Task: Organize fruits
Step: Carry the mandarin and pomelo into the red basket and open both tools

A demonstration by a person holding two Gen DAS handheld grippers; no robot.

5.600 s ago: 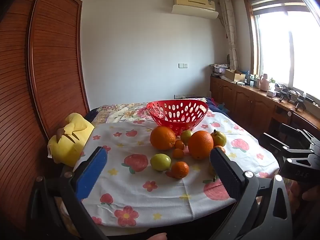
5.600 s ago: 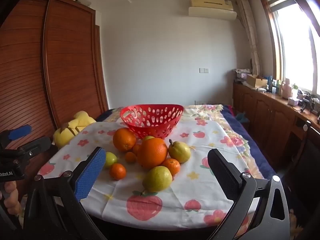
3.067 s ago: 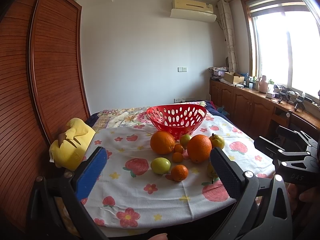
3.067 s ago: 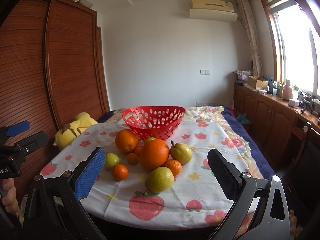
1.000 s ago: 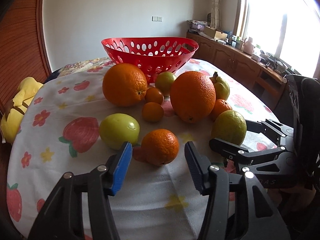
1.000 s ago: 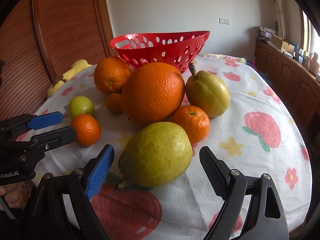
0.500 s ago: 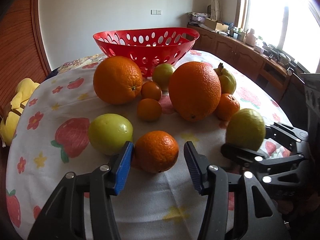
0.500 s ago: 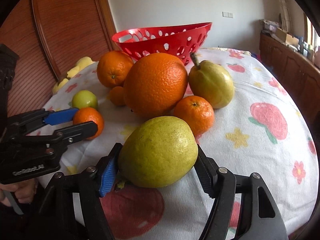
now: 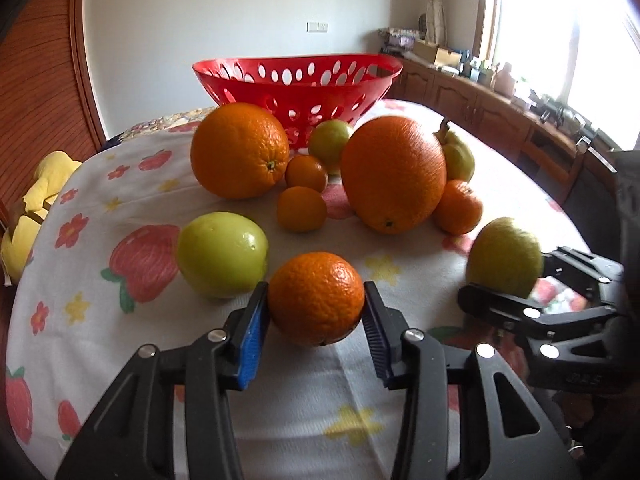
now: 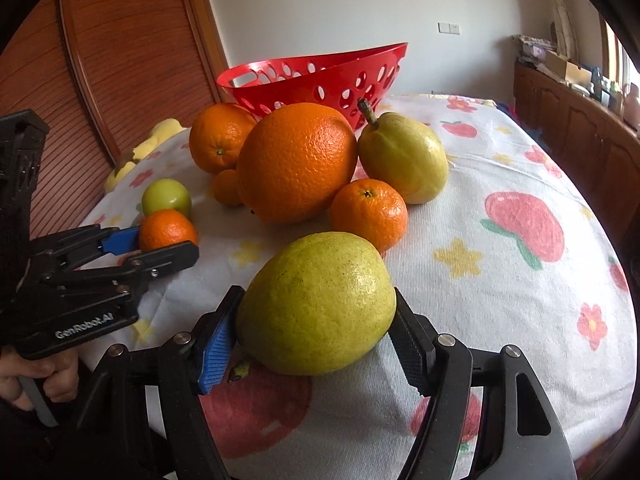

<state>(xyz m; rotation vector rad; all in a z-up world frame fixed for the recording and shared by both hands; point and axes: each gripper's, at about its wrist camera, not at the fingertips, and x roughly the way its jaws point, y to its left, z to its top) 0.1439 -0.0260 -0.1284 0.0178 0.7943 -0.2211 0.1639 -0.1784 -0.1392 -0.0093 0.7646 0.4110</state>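
1. Now the left hand-held gripper [image 9: 316, 320] pinches a small orange [image 9: 316, 298] near the front edge of the surface [image 9: 400, 240].
2. Beside it, the right hand-held gripper [image 10: 316, 344] pinches a yellow-green pear [image 10: 316, 304].
3. Behind them sit more oranges and pears, with the red basket [image 9: 298, 80] at the back.

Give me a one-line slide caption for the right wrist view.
Right gripper clamps a yellow-green pear on the fruit-print tablecloth, red basket behind.
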